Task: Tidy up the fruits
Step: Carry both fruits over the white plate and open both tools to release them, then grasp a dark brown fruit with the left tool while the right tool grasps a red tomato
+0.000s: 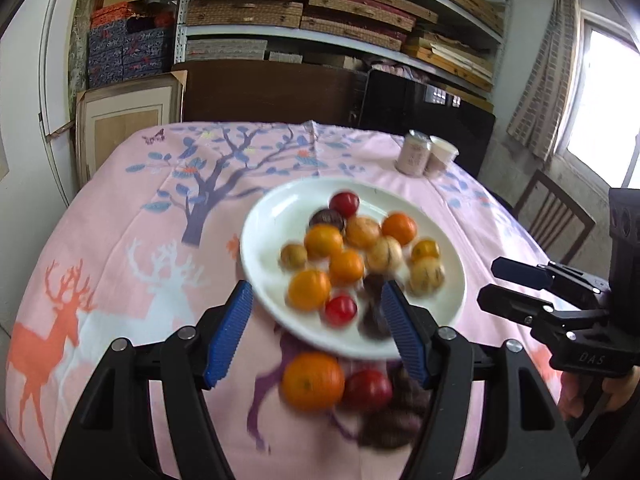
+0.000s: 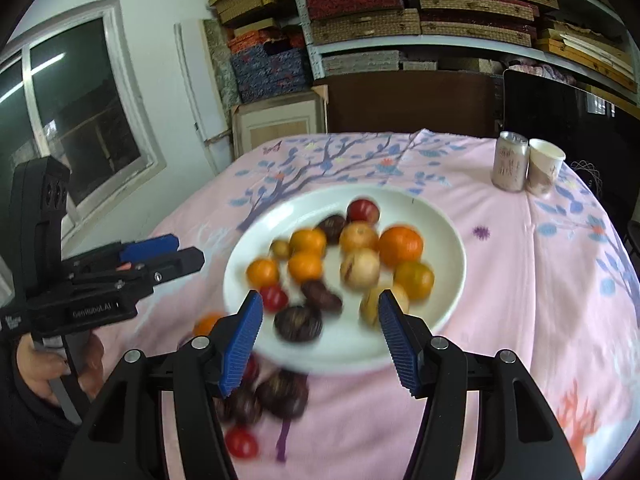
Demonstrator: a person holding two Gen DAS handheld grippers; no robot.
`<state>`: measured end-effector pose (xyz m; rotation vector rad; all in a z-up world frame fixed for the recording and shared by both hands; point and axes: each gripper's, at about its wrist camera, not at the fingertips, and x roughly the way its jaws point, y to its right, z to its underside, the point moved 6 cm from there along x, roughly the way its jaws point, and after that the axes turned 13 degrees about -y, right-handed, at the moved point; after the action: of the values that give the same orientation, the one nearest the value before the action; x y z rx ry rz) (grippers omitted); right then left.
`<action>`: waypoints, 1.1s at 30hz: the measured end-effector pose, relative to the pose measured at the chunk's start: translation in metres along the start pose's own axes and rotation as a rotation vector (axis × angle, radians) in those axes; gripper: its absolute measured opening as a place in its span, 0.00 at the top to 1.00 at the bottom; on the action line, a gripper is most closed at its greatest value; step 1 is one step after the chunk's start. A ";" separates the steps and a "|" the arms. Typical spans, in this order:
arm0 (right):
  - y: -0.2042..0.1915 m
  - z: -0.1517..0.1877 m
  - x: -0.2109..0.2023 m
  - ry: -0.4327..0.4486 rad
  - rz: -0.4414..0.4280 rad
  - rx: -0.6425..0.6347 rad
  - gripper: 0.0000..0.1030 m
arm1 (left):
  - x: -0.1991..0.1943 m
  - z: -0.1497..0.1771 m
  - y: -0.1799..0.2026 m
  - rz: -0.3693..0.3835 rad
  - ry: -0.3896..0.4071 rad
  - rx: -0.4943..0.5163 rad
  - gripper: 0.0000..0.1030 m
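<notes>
— Start on the left: what's that hand doing?

— The left gripper (image 1: 316,334) hangs over the near rim of the white plate (image 1: 272,216) with its blue pads partly apart and nothing between them. Just below it, on the pink tablecloth (image 1: 120,208), lie an orange (image 1: 313,379), a red tomato (image 1: 368,389) and a cluster of dark purple fruit (image 1: 394,420), all off the plate.

— And those would be easy to pick up?

— The orange, I'd say yes: light, firm skin, a bit of give. Take it across the middle. The tomato looks smooth and slick, and it would bruise or split if pinched hard, so a gentle close around its widest part. The purple ones look hard-shelled and round; I'd expect them to roll away if nudged off-centre.

— The plate itself?

— Heaped with more oranges, pale yellowish fruit (image 1: 427,276), tomatoes and purple ones, all touching. It looks like glazed china, so slippery and breakable; I'd leave it be.

— On the right?

— The right gripper (image 2: 320,338) is also half open and empty, pointing at the plate's near edge. Far right stand a can (image 2: 511,168) and a paper cup (image 2: 545,172), well apart from the fruit.
</notes>
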<state>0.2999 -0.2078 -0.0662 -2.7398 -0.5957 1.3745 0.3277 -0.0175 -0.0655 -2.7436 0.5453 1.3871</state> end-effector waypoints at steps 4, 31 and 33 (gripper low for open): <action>-0.023 0.049 0.004 -0.078 -0.026 -0.066 0.41 | -0.004 0.046 -0.002 0.005 -0.050 -0.001 0.36; -0.050 0.086 0.039 -0.190 -0.069 -0.009 0.74 | 0.006 0.105 0.003 0.008 -0.129 0.009 0.36; -0.039 0.086 0.031 -0.160 -0.072 0.023 0.74 | 0.007 0.106 0.011 -0.009 -0.135 0.049 0.36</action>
<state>0.2371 -0.1738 -0.1356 -2.5804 -0.6741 1.5825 0.2461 -0.0119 -0.1338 -2.5871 0.5507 1.5215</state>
